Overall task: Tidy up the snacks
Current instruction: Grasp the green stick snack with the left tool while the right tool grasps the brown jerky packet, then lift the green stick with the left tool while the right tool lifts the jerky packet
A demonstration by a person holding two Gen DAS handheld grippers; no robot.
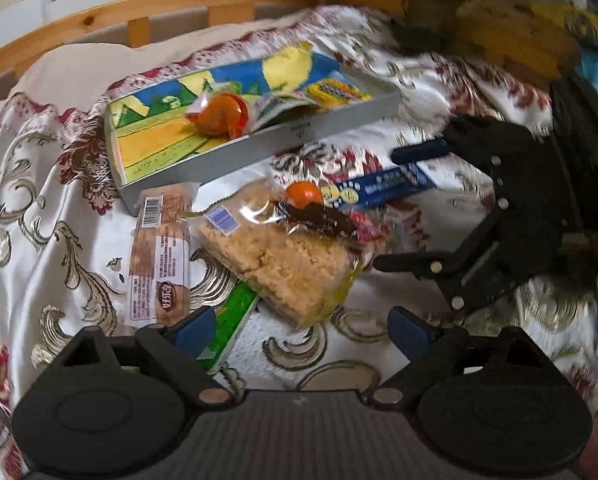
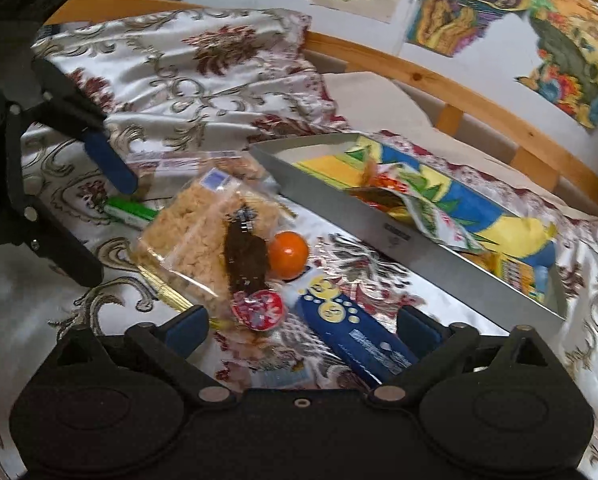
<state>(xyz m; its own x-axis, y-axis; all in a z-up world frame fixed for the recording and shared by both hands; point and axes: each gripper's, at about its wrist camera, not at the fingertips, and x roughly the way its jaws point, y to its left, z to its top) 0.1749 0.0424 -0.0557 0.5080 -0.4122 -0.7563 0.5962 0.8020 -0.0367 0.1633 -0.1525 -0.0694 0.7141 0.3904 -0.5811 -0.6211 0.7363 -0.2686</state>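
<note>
A grey tray with a colourful painted bottom lies on the patterned bedspread. It holds an orange wrapped sweet and a yellow packet. In front of it lie a clear bag of crumbly snack, a brown wrapped bar, a green packet, a small orange ball and a blue bar. My left gripper hangs open above the crumbly bag's near end. My right gripper is open over the blue bar and a red round foil sweet, gripping nothing.
A wooden bed rail runs behind the tray, with paintings on the wall beyond. Folded patterned cloth is heaped at the back. Yellow stuffed things are piled at the far right. The two grippers face each other across the snacks.
</note>
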